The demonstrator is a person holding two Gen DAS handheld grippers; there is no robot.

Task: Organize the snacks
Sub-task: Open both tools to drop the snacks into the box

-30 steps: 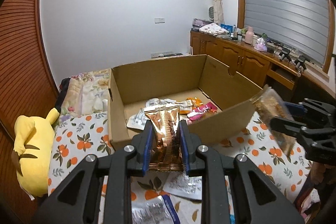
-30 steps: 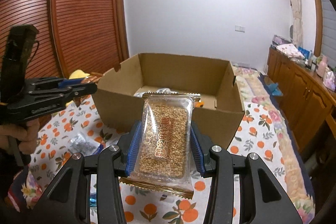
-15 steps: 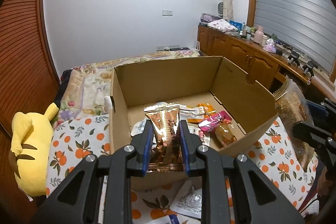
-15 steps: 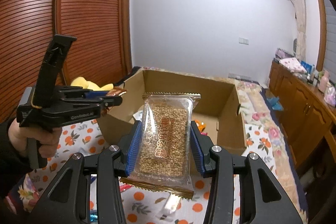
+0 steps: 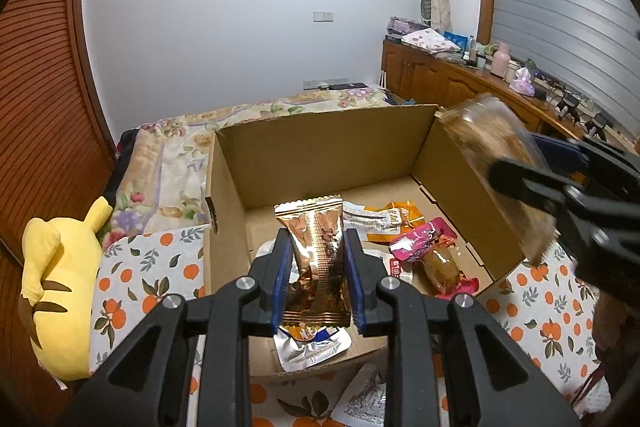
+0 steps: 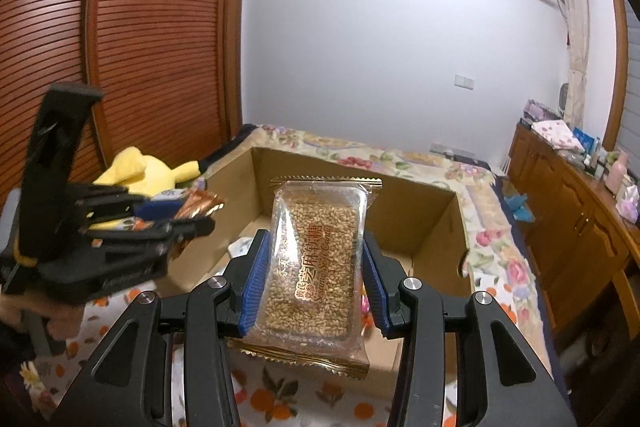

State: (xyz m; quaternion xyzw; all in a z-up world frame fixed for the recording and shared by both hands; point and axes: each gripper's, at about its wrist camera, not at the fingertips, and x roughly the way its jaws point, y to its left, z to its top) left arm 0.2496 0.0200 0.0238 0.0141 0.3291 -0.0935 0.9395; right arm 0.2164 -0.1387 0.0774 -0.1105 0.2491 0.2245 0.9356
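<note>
An open cardboard box (image 5: 320, 151) stands on the orange-print bedspread. My left gripper (image 5: 316, 267) hangs over the box's near left part with a gold foil snack packet (image 5: 316, 247) upright between its blue pads; its jaws are opening slightly, and the pads still touch the packet. My right gripper (image 6: 316, 267) is shut on a clear sesame candy packet (image 6: 316, 259) above the box's near edge (image 6: 416, 219). In the left wrist view that sesame packet (image 5: 492, 155) hovers over the box's right wall. The left gripper (image 6: 188, 215) shows at the left of the right wrist view.
Several packets lie in the box, among them a pink one (image 5: 420, 243) and an orange one (image 5: 396, 217). More packets (image 5: 360, 399) lie on the bedspread before the box. A yellow plush toy (image 5: 60, 267) sits left. Wooden cabinets (image 5: 440, 83) run along the right.
Both grippers have moved forward with their packets, from in front of the box to over it. The right gripper has also risen to the box's right wall.
</note>
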